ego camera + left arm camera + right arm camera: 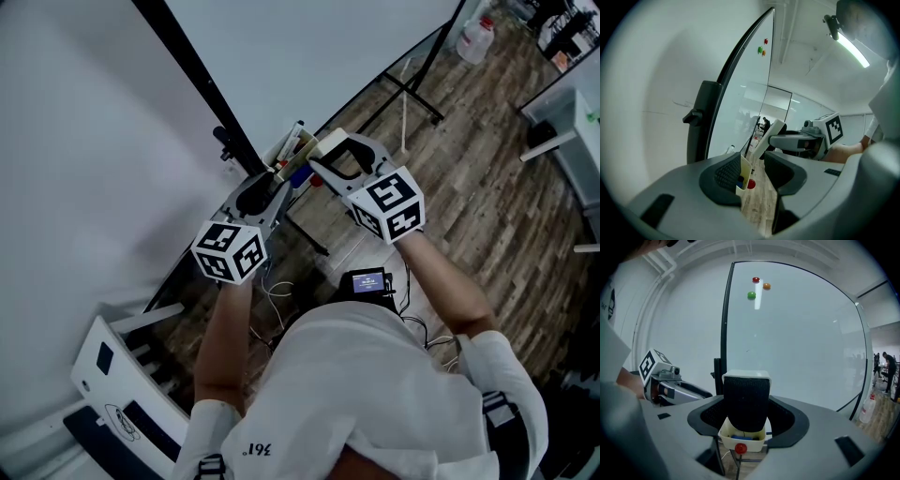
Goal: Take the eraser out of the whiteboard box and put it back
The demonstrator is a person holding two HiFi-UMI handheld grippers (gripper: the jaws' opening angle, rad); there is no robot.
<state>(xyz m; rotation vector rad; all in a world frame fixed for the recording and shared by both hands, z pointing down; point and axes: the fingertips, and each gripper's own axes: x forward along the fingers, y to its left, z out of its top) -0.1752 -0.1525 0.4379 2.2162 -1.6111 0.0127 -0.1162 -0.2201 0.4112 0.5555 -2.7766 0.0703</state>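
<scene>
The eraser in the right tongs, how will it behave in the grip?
The eraser is probably light: the right tongs hold it by its sides alone over the box. Its black felt face likely gives a little and grips well; the white back looks stiff.

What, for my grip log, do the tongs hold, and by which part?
Right tongs grip the eraser by its two sides; left tongs hold nothing.

The whiteboard (797, 333) carries a small white box (755, 444) at its lower edge and three round magnets (751, 295).
</scene>
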